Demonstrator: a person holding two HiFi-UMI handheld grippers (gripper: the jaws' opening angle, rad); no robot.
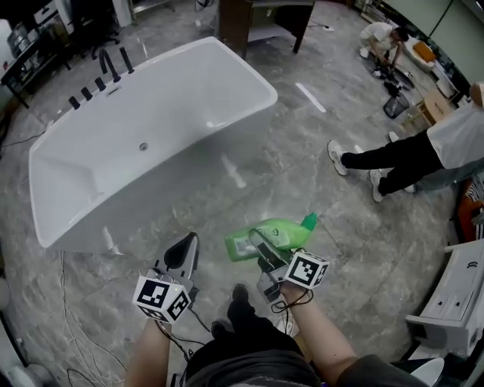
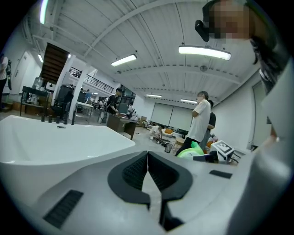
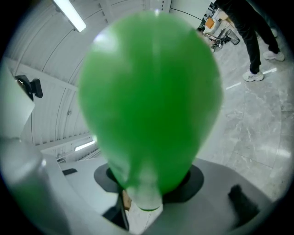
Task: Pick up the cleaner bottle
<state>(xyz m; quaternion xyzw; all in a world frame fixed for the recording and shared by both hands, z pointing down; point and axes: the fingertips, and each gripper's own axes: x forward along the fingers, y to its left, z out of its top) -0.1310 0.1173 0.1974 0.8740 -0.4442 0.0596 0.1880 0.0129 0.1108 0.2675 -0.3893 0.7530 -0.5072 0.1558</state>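
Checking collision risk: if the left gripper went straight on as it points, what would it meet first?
Probably the white bathtub: the left gripper aims at its near wall. In its own view the tub's rim ends just left of the jaw line, so it might pass to the floor beyond.

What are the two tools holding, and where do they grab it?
The right tool grips the green cleaner bottle around the middle of its body. The left tool is shut and empty.

Grey marble floor, white bathtub, dark desk, ceiling strip lights
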